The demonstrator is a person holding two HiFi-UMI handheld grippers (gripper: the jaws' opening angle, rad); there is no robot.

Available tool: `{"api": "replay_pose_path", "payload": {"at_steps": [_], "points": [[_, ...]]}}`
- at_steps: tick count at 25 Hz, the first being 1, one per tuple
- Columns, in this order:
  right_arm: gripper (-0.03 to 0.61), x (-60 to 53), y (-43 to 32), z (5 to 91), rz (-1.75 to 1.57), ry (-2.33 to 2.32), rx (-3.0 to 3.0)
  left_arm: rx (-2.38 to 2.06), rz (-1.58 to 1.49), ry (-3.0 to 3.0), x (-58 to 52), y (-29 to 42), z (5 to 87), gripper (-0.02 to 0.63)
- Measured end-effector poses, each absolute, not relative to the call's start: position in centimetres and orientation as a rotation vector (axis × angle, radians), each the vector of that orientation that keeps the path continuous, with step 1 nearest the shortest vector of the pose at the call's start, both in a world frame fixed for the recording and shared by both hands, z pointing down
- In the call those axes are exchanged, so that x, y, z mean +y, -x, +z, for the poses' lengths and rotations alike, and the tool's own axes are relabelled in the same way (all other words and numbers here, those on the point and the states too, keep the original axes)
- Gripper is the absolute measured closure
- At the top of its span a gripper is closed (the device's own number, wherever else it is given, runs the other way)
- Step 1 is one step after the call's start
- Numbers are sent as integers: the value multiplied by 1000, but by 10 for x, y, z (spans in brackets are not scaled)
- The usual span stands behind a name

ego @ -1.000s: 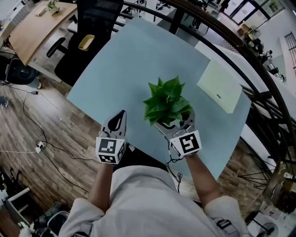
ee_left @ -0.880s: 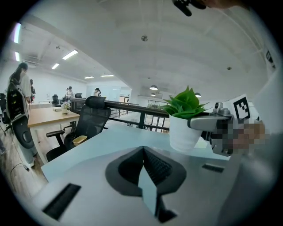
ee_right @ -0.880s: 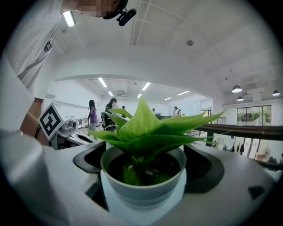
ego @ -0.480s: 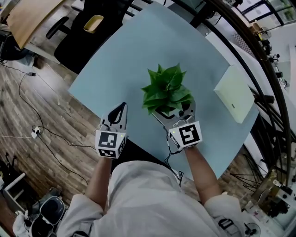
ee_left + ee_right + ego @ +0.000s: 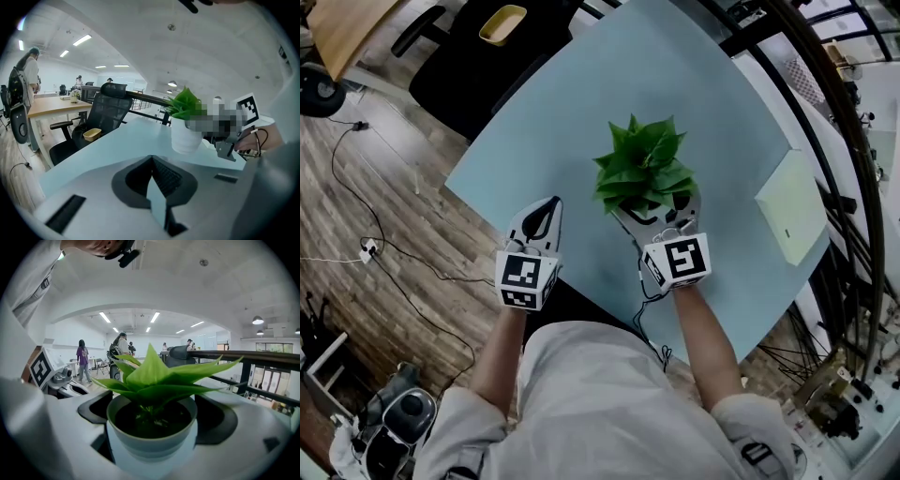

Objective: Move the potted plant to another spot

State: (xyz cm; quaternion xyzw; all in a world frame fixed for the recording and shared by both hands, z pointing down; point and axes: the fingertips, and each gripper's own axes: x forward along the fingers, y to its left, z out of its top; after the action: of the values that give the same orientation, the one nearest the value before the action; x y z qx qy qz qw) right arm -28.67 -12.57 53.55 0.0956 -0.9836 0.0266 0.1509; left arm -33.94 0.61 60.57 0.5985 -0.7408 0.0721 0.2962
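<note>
Smooth pot, matt table
Smooth white pot [image 5: 150,444], glossy green leaves [image 5: 154,376]; matt pale-blue table [image 5: 675,84]; wood-plank floor [image 5: 384,216] at nine o'clock.

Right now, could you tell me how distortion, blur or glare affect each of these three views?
Head view: sharp, but the wide lens bows the railing into an arc. Left gripper view: fisheye with dark corners; a mosaic patch covers the area right of the potted plant. Right gripper view: fisheye frame, the potted plant looms large between the fingers, ceiling lights show little glare.
</note>
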Motion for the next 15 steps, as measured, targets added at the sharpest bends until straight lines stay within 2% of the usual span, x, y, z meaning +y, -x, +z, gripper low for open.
{"api": "replay_pose_path", "payload": {"at_steps": [15], "points": [[35, -141, 365, 577, 137, -314, -2773, -1929, 224, -1565, 9, 416, 628, 601]]}}
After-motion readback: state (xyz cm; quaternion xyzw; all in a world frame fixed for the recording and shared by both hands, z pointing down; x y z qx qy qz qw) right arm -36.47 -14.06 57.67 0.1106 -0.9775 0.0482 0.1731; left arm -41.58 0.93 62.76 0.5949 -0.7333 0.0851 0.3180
